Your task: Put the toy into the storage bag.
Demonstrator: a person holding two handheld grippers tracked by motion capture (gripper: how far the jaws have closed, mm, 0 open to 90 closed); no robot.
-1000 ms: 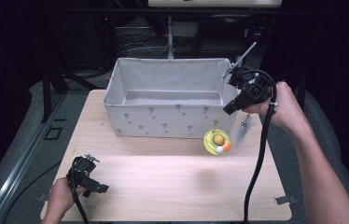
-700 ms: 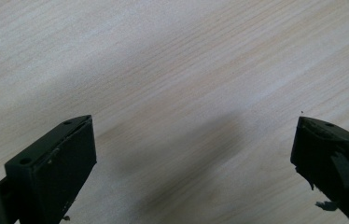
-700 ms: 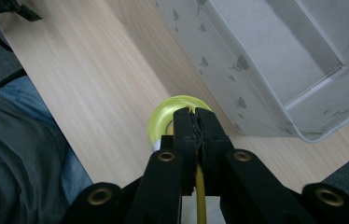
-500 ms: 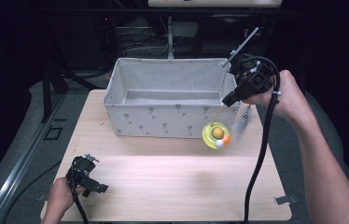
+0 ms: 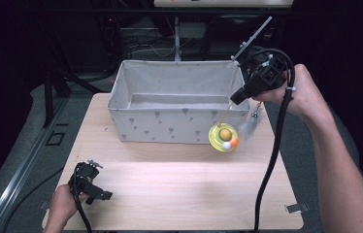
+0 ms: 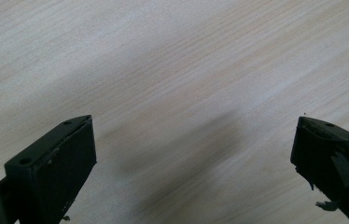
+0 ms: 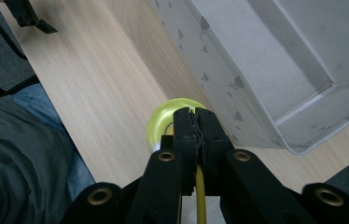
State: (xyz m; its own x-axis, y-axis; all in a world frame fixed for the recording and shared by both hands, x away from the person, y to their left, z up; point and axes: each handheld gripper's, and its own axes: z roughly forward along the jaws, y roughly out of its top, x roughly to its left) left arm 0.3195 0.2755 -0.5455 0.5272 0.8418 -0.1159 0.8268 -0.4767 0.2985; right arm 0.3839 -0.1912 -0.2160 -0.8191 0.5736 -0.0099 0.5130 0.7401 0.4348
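My right gripper (image 5: 238,96) hangs beside the right front corner of the grey fabric box (image 5: 179,119), shut on the thin yellow rod (image 7: 200,193) of a toy. From the rod dangles a yellow-green ring (image 5: 223,137) with small balls in it, and a grey feather (image 5: 251,124) beside it, both above the table in front of the box. In the right gripper view the shut jaws (image 7: 194,114) cover part of the ring (image 7: 162,122). At the table's front left my left gripper (image 5: 99,191) rests, jaws wide apart over bare wood (image 6: 193,154).
The wooden table (image 5: 184,194) spreads out in front of the box, whose inside (image 7: 298,51) holds nothing. A black cable (image 5: 272,160) trails from the right gripper across the table's right side. Dark stands and cables lie behind the box.
The right gripper has risen with the toy, so the ring now hangs higher and a little closer to the box's front wall. The left gripper has stayed put.
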